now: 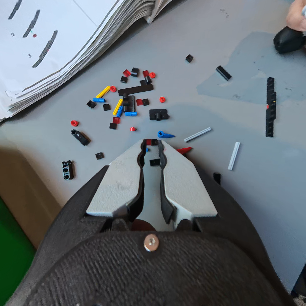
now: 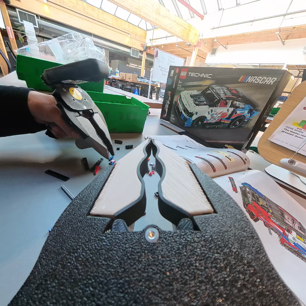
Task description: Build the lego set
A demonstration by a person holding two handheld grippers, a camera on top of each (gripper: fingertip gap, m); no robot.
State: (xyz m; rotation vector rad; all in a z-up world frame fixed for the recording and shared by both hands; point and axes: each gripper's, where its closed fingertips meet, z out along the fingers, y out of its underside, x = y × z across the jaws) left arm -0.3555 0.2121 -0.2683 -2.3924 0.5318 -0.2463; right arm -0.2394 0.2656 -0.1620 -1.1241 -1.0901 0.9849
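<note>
My left gripper (image 1: 151, 142) points down at the grey table (image 1: 215, 215), shut on a small red-and-black piece (image 1: 149, 142) at its tips. It also shows in the right wrist view (image 2: 110, 156), held by a hand, tips at the table. Loose red, black, blue and yellow pieces (image 1: 125, 99) lie just beyond it. A long black beam assembly (image 1: 270, 107) lies at the right. My right gripper (image 2: 151, 140) is shut and empty, raised above the table near the open instruction booklet (image 2: 215, 157).
The booklet (image 1: 41, 41) fills the far left. Two grey axles (image 1: 197, 134) (image 1: 233, 155), a blue cone (image 1: 165, 135) and a red one (image 1: 183, 149) lie near my left tips. Green bins (image 2: 119, 114), the set's box (image 2: 223, 102) and a wooden stand (image 2: 281, 124) stand behind.
</note>
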